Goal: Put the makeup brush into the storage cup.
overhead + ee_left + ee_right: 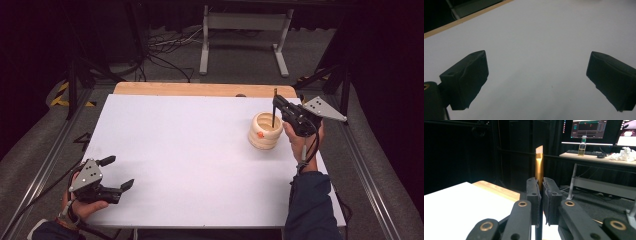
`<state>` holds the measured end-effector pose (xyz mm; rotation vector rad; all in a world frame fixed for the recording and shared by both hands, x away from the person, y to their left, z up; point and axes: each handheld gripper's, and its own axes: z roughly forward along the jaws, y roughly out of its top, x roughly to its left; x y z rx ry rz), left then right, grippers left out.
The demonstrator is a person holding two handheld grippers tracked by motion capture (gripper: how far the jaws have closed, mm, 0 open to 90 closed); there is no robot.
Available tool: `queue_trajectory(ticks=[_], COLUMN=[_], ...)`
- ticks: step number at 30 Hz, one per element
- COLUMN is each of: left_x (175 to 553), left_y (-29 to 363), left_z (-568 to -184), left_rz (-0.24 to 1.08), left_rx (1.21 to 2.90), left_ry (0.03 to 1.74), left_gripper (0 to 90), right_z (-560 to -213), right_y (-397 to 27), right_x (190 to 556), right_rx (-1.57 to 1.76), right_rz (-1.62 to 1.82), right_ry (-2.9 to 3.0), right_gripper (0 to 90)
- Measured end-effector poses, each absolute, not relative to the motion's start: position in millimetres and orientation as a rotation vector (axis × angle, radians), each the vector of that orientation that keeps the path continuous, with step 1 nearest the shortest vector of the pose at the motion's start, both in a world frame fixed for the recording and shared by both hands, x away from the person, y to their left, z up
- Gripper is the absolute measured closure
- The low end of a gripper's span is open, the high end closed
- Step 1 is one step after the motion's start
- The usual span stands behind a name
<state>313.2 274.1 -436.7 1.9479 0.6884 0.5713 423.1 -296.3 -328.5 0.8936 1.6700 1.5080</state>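
A pale wooden ribbed cup point(260, 142) with a small orange mark stands at the right of the white board point(190, 150). My right gripper point(281, 106) hovers just right of and above it, shut on a thin dark brush point(274, 107) held upright; the brush's lower end reaches into the cup's mouth. In the right gripper view the brush's gold ferrule and pale slanted tip point(539, 165) rise above my right gripper point(541, 182), whose pads press on the handle. My left gripper point(118, 172) rests near the board's front left corner, wide open point(536, 80) over bare white surface.
A wooden strip point(200, 89) runs along the board's far edge. Behind it, a grey metal stand point(245, 22) and loose cables lie on the floor. Dark rails flank both sides. A desk with monitors and a bottle point(581, 146) stands far off.
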Motion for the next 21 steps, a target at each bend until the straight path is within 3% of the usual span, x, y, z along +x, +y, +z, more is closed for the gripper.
queue_trajectory(ticks=[21], left_x=[313], left_y=[274], left_z=[-437], left_rz=[0.570], left_rx=[1.949], left_ry=[0.687], left_gripper=[4.7], right_z=[-360], right_y=[-304], right_x=[436], right_rx=[0.965], right_rz=[1.501], right_ry=[1.671], right_gripper=[84.8])
